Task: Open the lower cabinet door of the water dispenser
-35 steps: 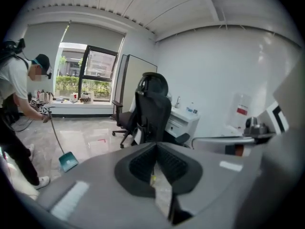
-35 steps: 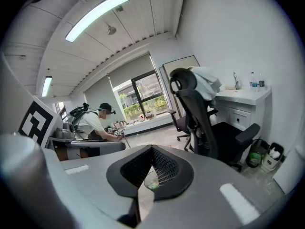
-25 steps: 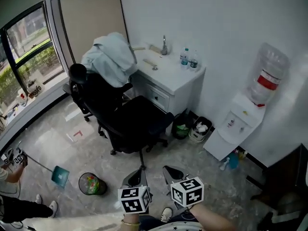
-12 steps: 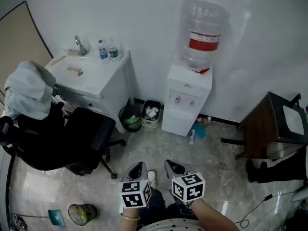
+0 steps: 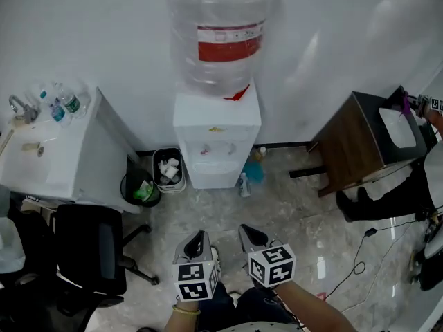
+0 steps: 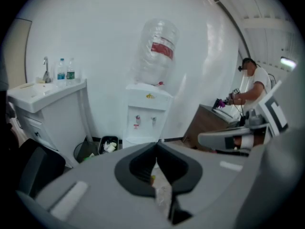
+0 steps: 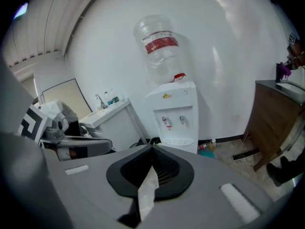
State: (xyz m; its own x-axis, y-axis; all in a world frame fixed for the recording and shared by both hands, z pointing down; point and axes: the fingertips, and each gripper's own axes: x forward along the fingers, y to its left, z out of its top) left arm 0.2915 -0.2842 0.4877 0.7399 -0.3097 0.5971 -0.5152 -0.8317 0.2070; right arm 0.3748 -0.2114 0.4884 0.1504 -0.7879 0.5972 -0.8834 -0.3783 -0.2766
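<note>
The white water dispenser [image 5: 216, 140] stands against the wall, straight ahead, with a clear bottle [image 5: 220, 40] bearing a red label on top. Its lower front [image 5: 216, 177] looks closed from above. The dispenser [image 6: 145, 111] also shows in the left gripper view, and the dispenser [image 7: 174, 116] in the right gripper view, with two taps on its face. My left gripper [image 5: 199, 238] and right gripper [image 5: 248, 232] hover side by side over the floor, well short of the dispenser. Both are shut and hold nothing. Left gripper [image 6: 156, 143] and right gripper [image 7: 152, 147] tips meet.
A white sink cabinet [image 5: 48, 164] stands to the left, with two waste bins [image 5: 168, 170] between it and the dispenser. A black office chair [image 5: 90, 247] is near left. Right: a brown side table [image 5: 360, 140], a person [image 5: 408, 185], and cables [image 5: 360, 254] on the floor. Bottles [image 5: 252, 170] sit beside the dispenser.
The view has swung to the right: the dispenser went from the right edge to the centre and nearer. Both grippers moved with it, still side by side and shut.
</note>
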